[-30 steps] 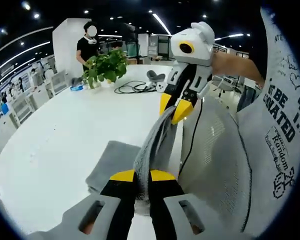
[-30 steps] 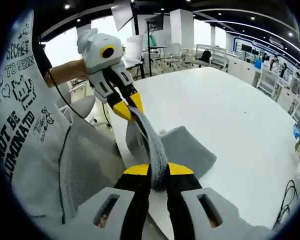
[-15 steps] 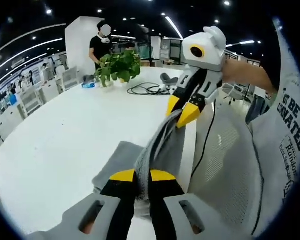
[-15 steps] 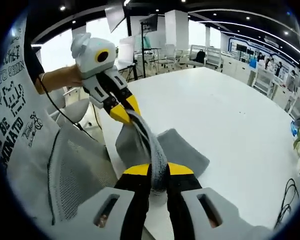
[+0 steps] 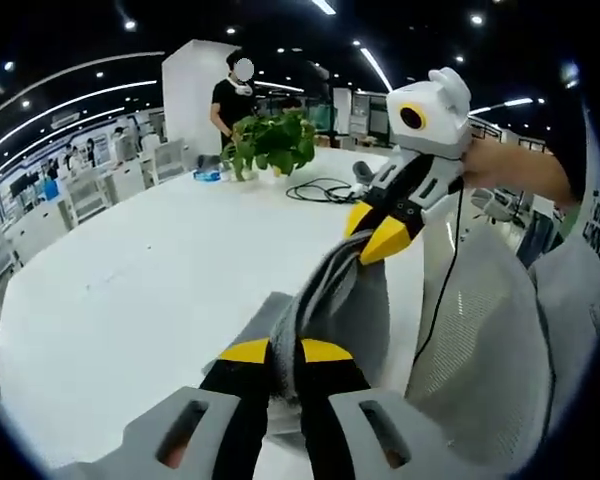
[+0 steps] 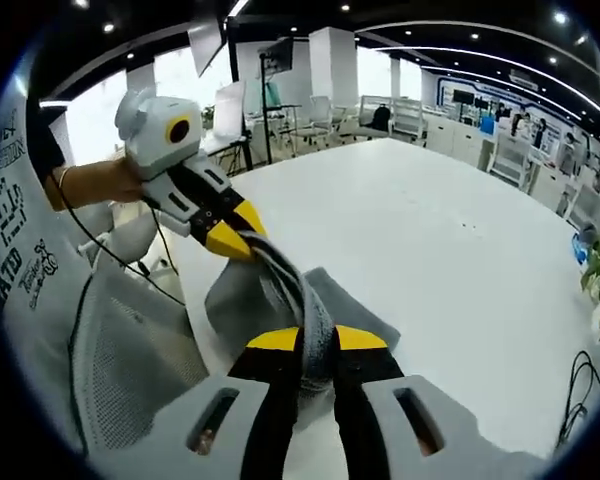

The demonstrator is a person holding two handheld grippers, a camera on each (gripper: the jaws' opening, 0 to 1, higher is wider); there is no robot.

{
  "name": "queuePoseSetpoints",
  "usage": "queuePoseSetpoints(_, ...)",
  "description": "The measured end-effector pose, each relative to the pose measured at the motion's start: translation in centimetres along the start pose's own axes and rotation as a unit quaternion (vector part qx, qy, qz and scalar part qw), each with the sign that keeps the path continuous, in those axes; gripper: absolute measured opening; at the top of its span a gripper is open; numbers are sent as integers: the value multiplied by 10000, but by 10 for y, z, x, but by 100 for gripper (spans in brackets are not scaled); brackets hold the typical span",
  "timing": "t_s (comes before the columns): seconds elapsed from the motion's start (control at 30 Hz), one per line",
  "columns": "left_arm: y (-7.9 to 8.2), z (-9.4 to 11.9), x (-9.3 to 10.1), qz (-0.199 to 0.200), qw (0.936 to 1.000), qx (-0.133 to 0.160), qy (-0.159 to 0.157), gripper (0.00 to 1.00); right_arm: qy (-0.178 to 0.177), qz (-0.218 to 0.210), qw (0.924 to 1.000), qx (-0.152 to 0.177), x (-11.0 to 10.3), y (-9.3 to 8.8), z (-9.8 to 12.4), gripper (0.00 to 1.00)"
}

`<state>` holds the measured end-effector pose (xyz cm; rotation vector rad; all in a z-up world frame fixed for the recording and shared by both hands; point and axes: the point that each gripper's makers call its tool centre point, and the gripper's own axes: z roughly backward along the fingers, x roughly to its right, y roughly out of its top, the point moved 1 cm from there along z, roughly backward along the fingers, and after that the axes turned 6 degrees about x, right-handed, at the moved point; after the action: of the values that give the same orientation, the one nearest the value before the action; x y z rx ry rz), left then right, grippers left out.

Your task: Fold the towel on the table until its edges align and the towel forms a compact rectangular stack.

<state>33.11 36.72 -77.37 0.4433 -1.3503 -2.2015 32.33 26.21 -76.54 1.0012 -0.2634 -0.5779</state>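
We are seeing no bins or boxes; the one vessel-like thing is whatever holds the potted plant at the far end of the tabletop, and its pot is too small for us to make out. A dark cable is lying coiled near the plant, and a person is standing behind it.

In the left gripper view, we are watching the left gripper pinching a bunched edge of the grey towel, jaws closed on the cloth. The towel is rising from those jaws up to the right gripper, whose yellow tips are clamping another part of the same edge. The rest of the towel is hanging down, its lower part resting on the tabletop near the edge.

In the right gripper view, we are seeing the right gripper closed on the towel, and the left gripper gripping the same ridge of cloth just beyond. A mesh chair back is sitting beside the tabletop.
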Motion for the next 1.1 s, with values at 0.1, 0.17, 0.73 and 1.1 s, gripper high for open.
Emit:
queuePoseSetpoints(0.1, -4, -5, -2, 12, 10000, -7, 86, 10, -67, -15, 10000, -11, 5, -3, -6, 10)
queuePoseSetpoints(0.17, -7, -9, -5, 30, 9999, -16, 144, 10, -126, 12, 9999, -53, 9, -5, -11, 10)
queuePoseSetpoints(0.73, -37, -42, -27, 100, 9989, -409, 183, 11, -311, -406, 9979, -389, 38, -37, -50, 10)
queuePoseSetpoints(1.1, -65, -64, -38, 565, 9956, -686, 292, 12, -390, -747, 9939, -708, 53, -65, -75, 10)
